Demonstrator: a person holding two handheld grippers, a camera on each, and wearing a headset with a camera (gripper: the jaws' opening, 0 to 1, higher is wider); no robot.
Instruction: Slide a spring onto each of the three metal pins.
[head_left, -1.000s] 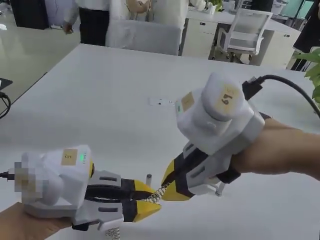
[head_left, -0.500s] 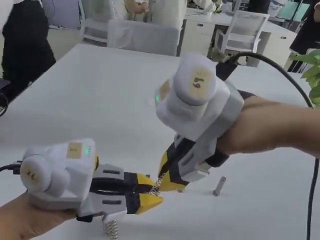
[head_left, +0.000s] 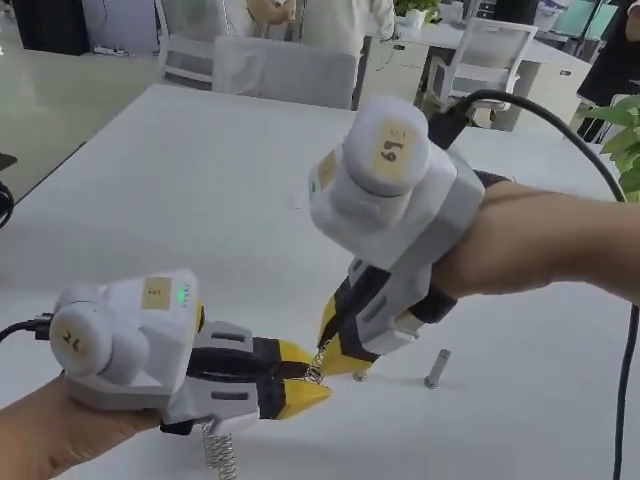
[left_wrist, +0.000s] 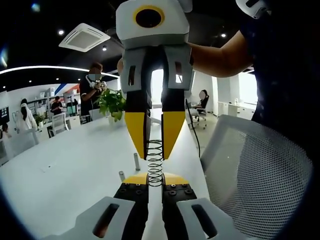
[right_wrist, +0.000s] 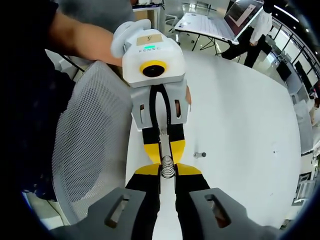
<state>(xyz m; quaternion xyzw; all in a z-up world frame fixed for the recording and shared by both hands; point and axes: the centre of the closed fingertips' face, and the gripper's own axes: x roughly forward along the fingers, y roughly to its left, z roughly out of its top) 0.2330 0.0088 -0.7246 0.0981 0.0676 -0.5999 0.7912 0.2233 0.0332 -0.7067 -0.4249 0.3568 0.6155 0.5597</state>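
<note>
- Left gripper (head_left: 305, 378) low at the near edge of the bench (head_left: 200, 200). Jaws nearly together, pinching the lower end of a spring (head_left: 318, 362).
- Right gripper (head_left: 333, 362) comes down steeply from above to meet the left gripper tip to tip. Its jaws are clamped on the same spring's upper end. The left gripper view shows the coil (left_wrist: 155, 165) running straight between the two sets of yellow tips.
- Change over the last second: the right gripper has swung in closer over the left gripper and stands steeper. The spring has stayed held at both ends throughout.
- A grey sliver sits behind the coil in the left gripper's jaws; cannot tell whether it is a pin.
- Two pins (left_wrist: 136, 161) (left_wrist: 121, 176) stand upright on the bench beyond the left gripper, both looking bare.
- Second spring (head_left: 218, 455) stands on the bench just under the left gripper.
- Judgement: this is a mid-air transfer or regrip, with no pin on the bench threaded yet. One gripper must let go before the coil can go over a pin.
</note>
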